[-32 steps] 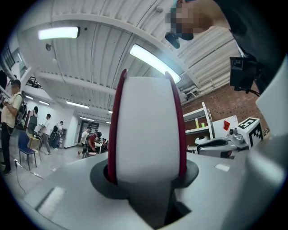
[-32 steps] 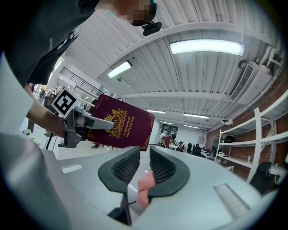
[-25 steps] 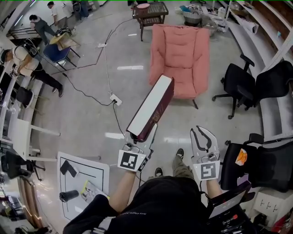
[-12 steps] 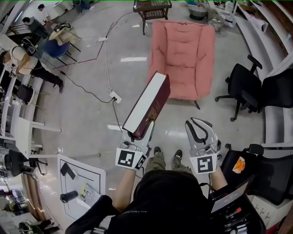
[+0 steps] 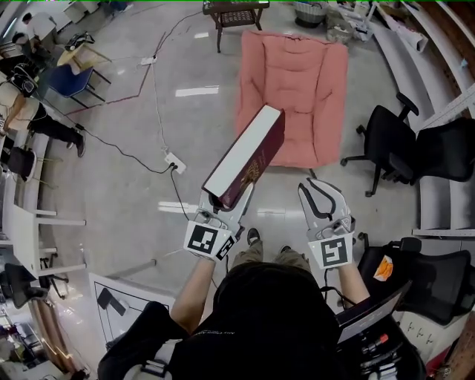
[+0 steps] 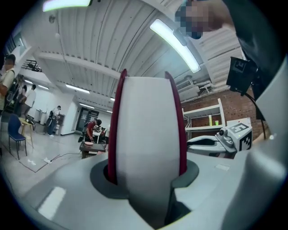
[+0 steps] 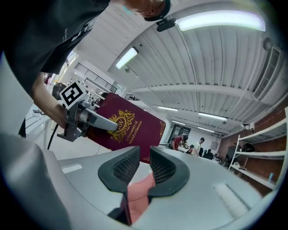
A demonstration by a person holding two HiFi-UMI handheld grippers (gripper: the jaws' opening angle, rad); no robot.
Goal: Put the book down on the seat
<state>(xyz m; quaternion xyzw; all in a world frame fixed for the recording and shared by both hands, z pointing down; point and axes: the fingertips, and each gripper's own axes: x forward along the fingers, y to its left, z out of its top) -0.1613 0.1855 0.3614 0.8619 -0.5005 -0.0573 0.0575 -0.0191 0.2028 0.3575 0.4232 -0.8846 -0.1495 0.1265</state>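
A thick book [image 5: 245,157] with maroon covers and a white page edge sticks out slanting from my left gripper [image 5: 223,206], which is shut on its lower end. In the left gripper view the book [image 6: 148,130] fills the gap between the jaws of that gripper [image 6: 148,176]. Its tip reaches over the front edge of the pink armchair [image 5: 293,85]. My right gripper [image 5: 321,191] is beside it on the right, jaws a narrow gap apart and empty. In the right gripper view the armchair [image 7: 138,191] shows pink through the slit of my right gripper [image 7: 145,164], with the book [image 7: 132,130] to the left.
Black office chairs [image 5: 386,145] stand right of the armchair. A power strip [image 5: 172,159] with cables lies on the floor to the left. A dark side table [image 5: 231,15] is behind the armchair. People sit at far left [image 5: 37,119]. A laptop [image 5: 367,319] is at my lower right.
Both grippers and the book have moved forward toward the armchair, which now lies closer below the book's tip. The left grip on the book is unchanged; the right jaws keep the same gap.
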